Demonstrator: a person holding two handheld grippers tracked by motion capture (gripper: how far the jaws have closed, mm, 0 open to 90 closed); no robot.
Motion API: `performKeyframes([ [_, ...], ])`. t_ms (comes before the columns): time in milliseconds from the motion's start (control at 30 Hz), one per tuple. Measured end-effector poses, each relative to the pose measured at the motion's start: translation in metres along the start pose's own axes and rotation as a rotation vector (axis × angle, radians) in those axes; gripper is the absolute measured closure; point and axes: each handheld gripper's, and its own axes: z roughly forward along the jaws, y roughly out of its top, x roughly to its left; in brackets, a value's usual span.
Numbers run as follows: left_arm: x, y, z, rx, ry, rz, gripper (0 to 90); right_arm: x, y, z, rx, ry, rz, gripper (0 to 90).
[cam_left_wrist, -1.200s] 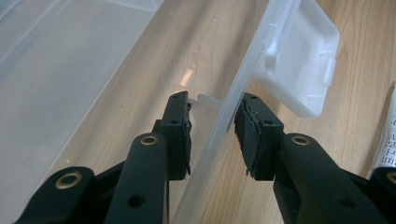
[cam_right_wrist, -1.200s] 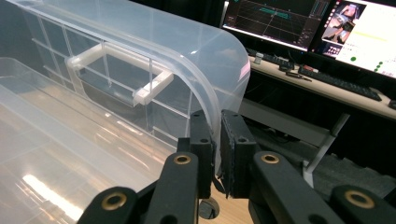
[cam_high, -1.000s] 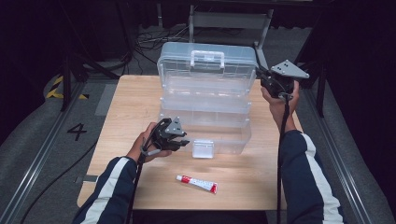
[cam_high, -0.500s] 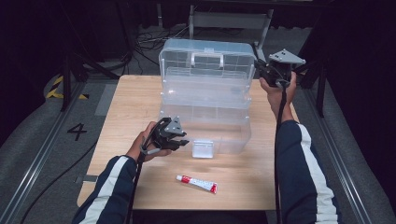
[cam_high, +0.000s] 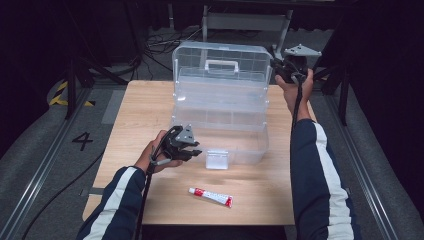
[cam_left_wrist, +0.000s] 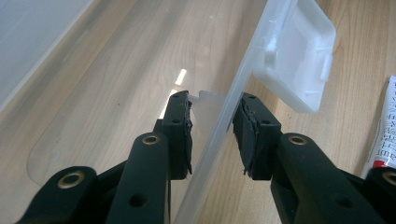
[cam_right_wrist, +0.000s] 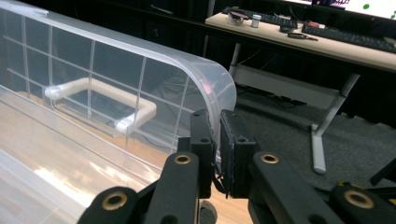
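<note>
A clear plastic box (cam_high: 235, 142) stands on the wooden table (cam_high: 140, 115). Its lid (cam_high: 220, 75) with a white handle (cam_high: 220, 64) is swung up at the back. My right gripper (cam_high: 276, 65) is shut on the lid's upper right corner; in the right gripper view its jaws (cam_right_wrist: 215, 114) pinch the clear lid edge (cam_right_wrist: 205, 79). My left gripper (cam_high: 197, 150) is at the box's front left; its jaws (cam_left_wrist: 212, 100) straddle and hold the front wall's rim (cam_left_wrist: 233, 88). A white latch (cam_left_wrist: 299, 51) hangs on that wall. A red and white tube (cam_high: 211, 197) lies on the table in front.
Black stands and cables (cam_high: 150, 45) crowd the floor behind the table. Farther back a desk (cam_right_wrist: 327, 42) carries keyboards and small items. Metal rails (cam_high: 45, 160) run along the floor on both sides. Bare table lies left of the box and around the tube.
My right gripper has moved back and a little up with the lid's corner, and the lid has swung further open. The left gripper has stayed on the front wall.
</note>
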Motion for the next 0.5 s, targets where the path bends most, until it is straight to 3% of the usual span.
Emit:
performKeyframes([
  [167, 0.003, -0.006, -0.001, 0.008, -0.024, -0.006, 69.9, -0.003, 0.002, 0.008, 0.017, -0.004, -0.001, 84.5],
  [233, 0.004, -0.008, -0.004, -0.021, -0.052, -0.015, 73.2, -0.004, 0.002, 0.011, 0.021, 0.000, -0.002, 84.6],
  [500, -0.001, -0.005, -0.003, -0.005, -0.041, 0.007, 74.9, -0.005, 0.005, 0.023, 0.053, -0.004, -0.022, 84.6],
])
